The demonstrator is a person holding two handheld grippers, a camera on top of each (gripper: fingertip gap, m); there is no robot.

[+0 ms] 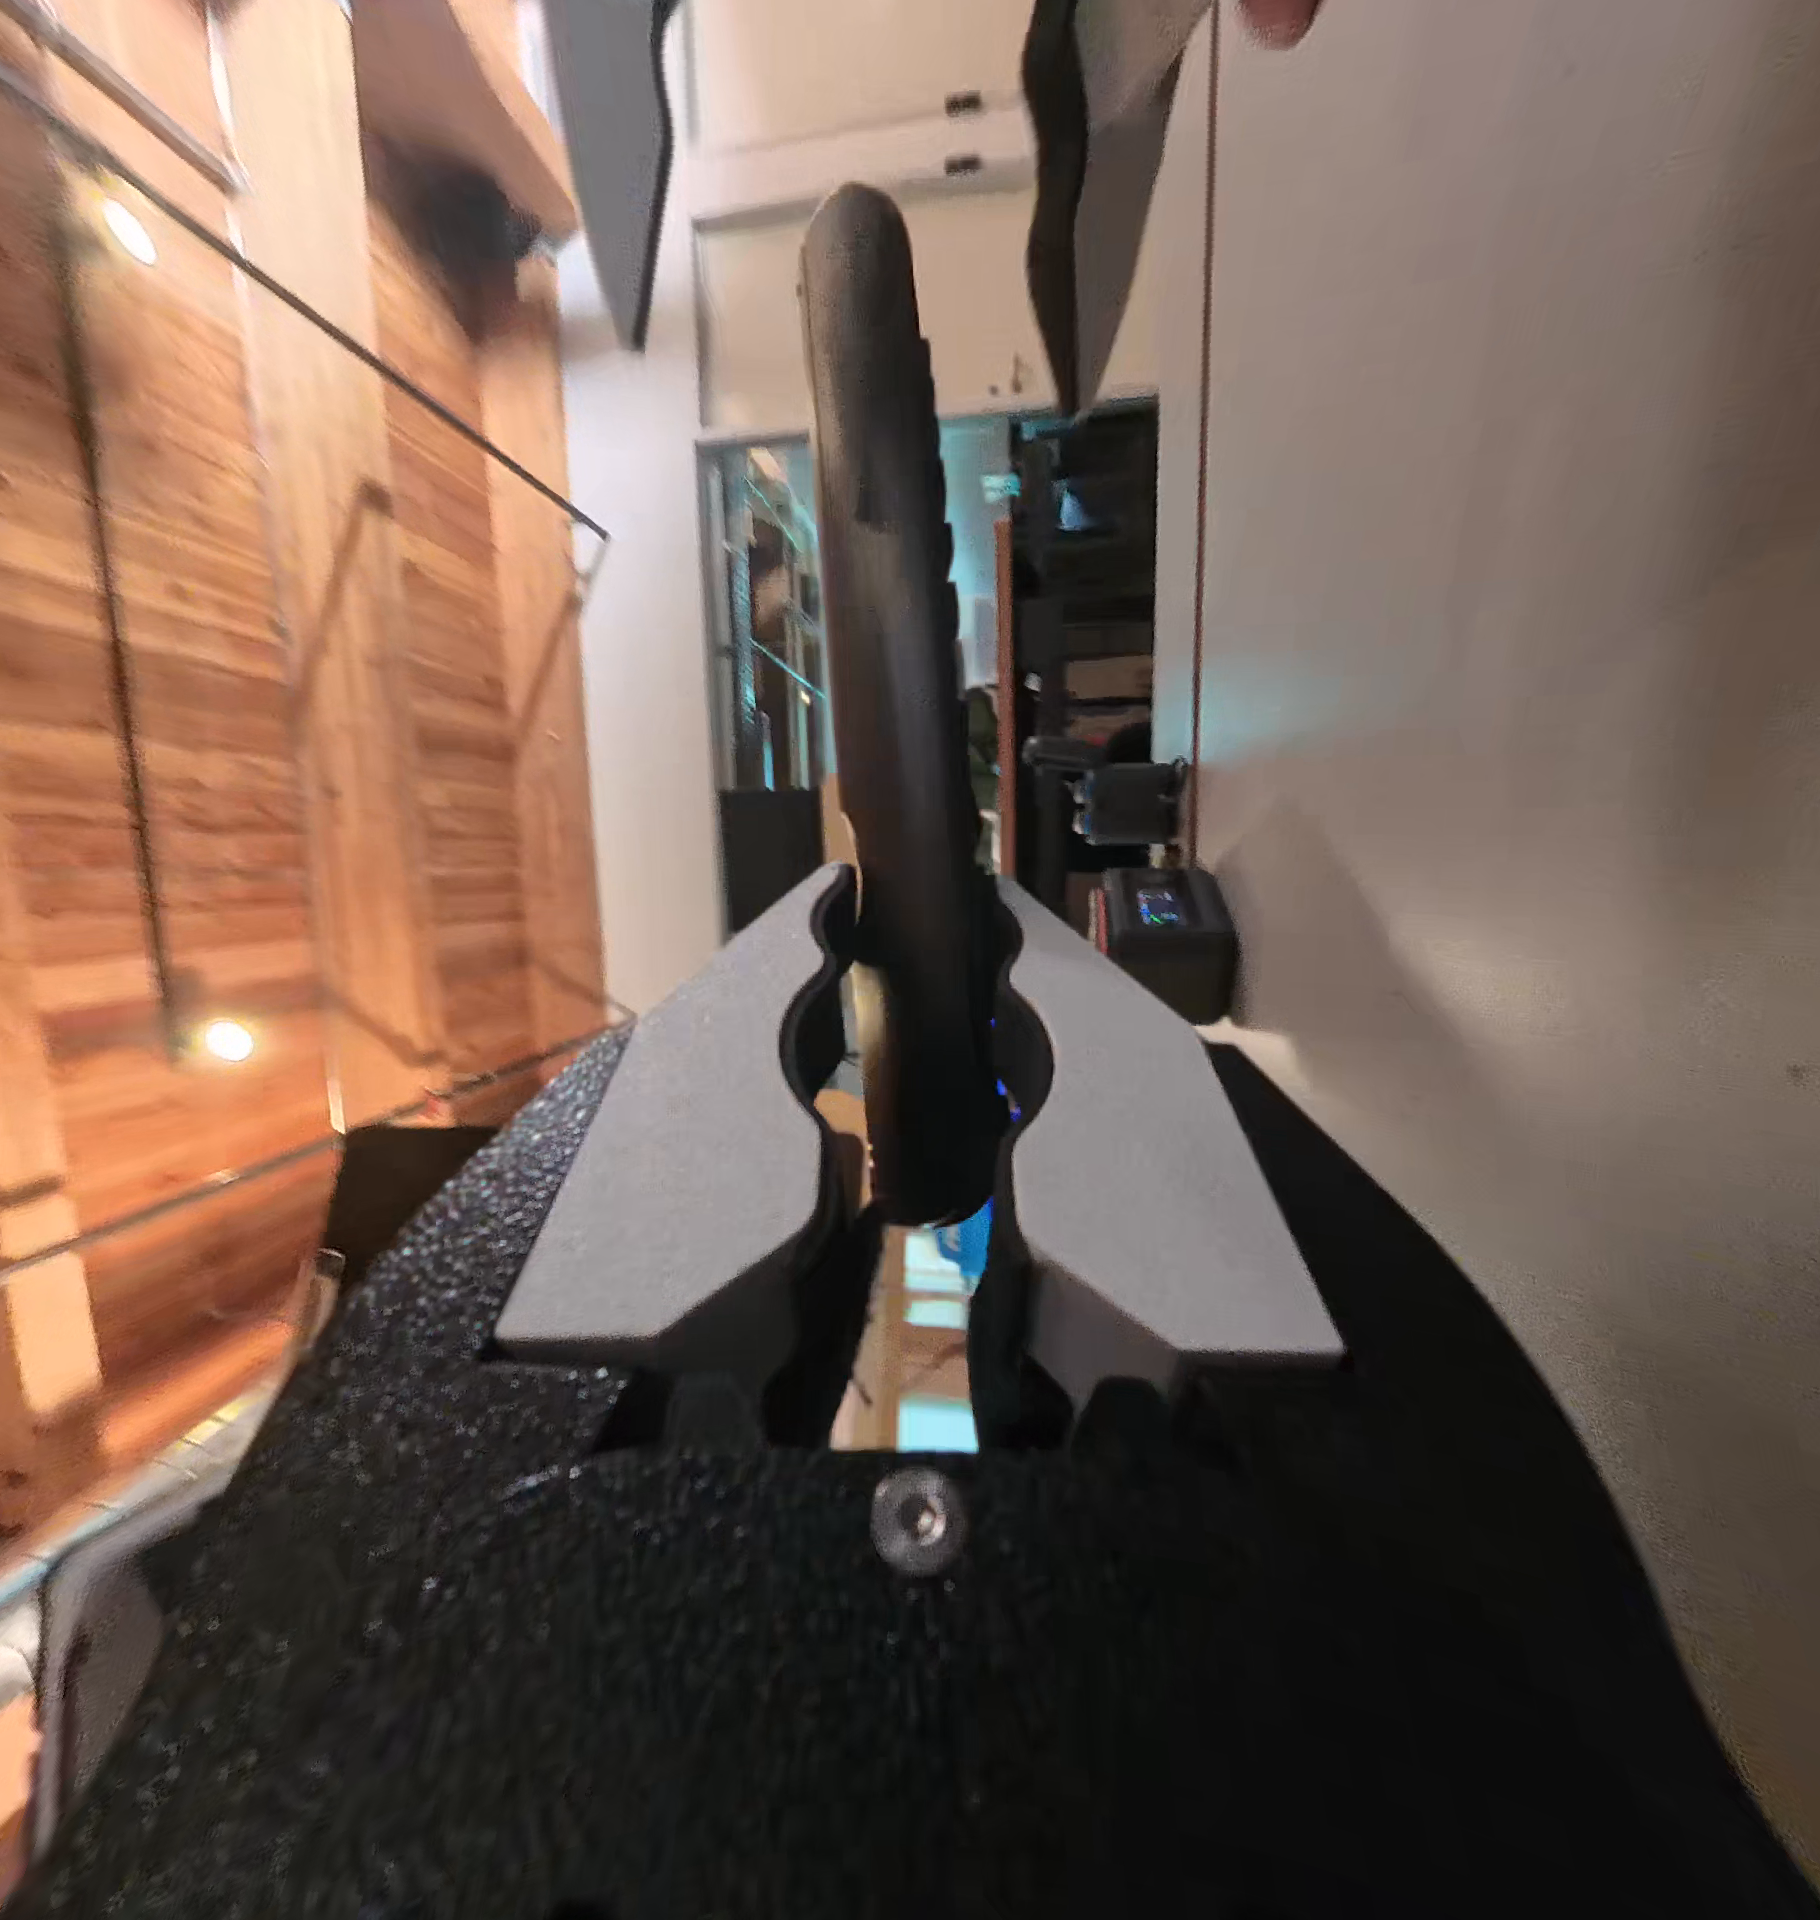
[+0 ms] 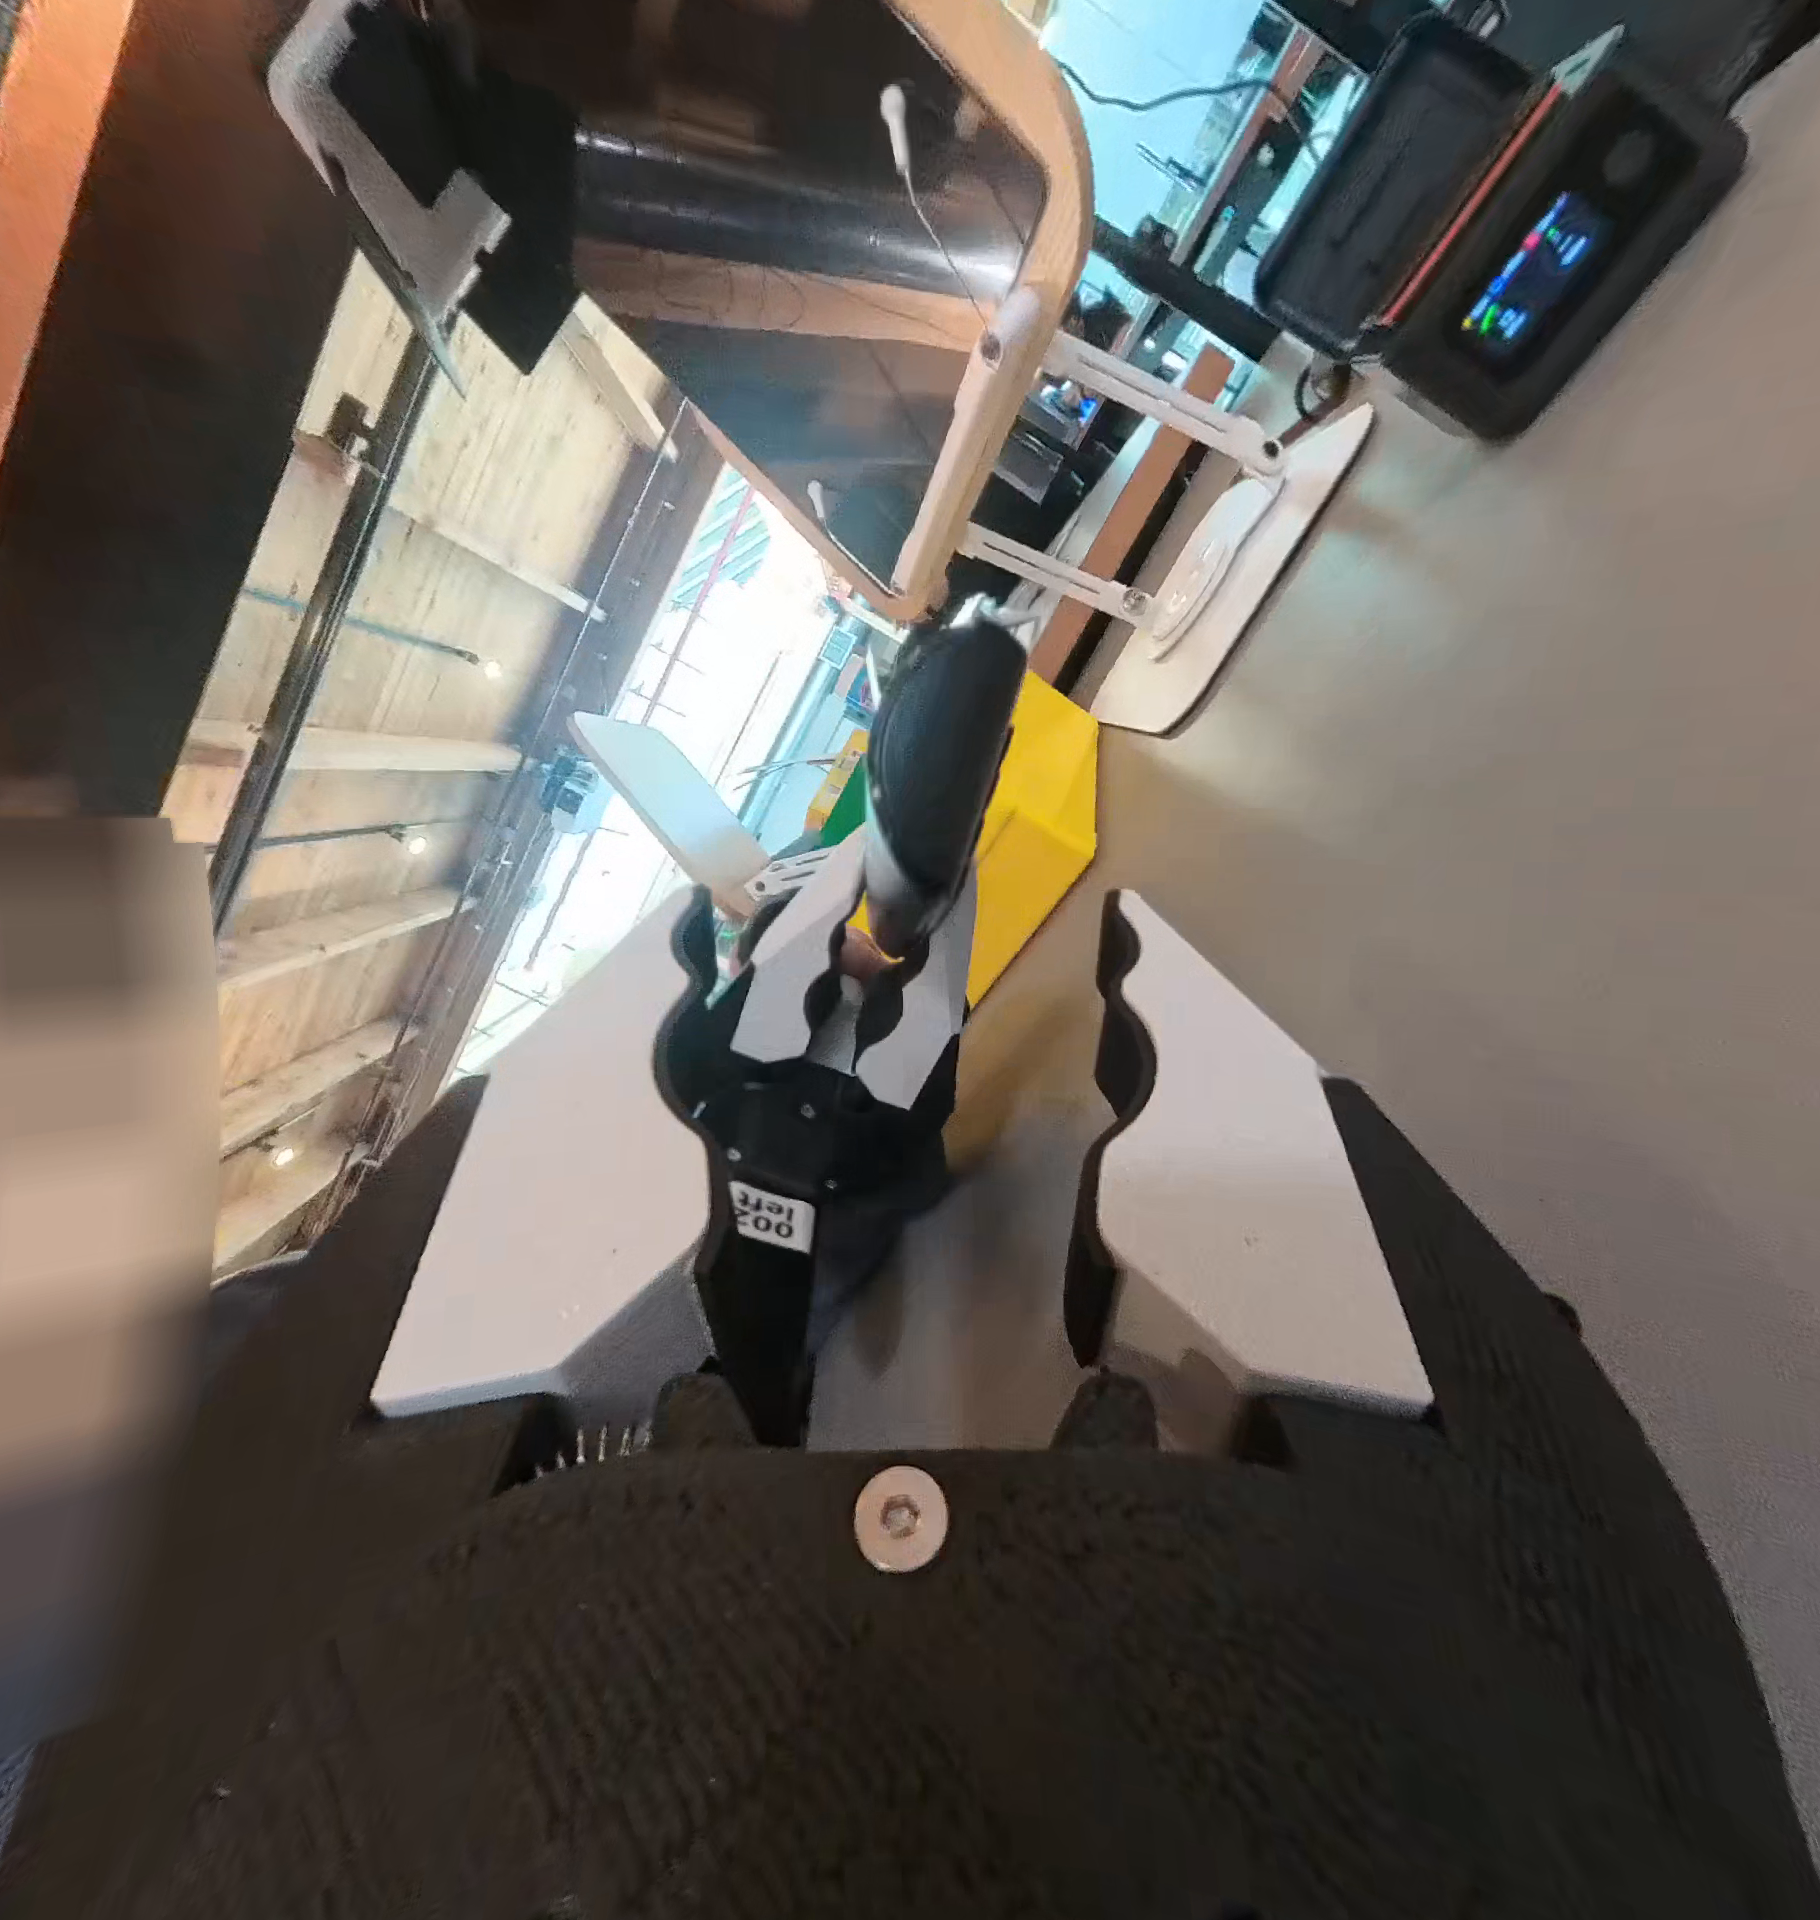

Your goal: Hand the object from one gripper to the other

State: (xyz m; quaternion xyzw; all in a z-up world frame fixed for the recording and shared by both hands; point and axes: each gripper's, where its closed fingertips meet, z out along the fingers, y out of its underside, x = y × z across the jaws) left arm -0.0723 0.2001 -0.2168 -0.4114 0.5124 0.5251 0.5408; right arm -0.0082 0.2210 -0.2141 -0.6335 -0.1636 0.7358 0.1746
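Observation:
A long black handle-like object point(image 1: 875, 571) with a ribbed edge stands between my left gripper's point(image 1: 921, 894) grey fingers, which are shut on its lower end. My right gripper point(image 1: 854, 364) comes in from the top of the left wrist view, and its open fingers point(image 1: 615, 156) straddle the object's far end without touching it. In the right wrist view, my right gripper point(image 2: 911, 914) is open and empty. Beyond it the left gripper point(image 2: 885, 956) holds the black object point(image 2: 937, 758), which has a silver section near the grip.
A black device with a coloured screen point(image 2: 1529, 270) sits on the grey table point(image 2: 1508, 831). A yellow box point(image 2: 1041, 821) and a white stand base point(image 2: 1228, 561) lie behind the grippers. A wooden wall with glass panels point(image 1: 210, 623) is to the left.

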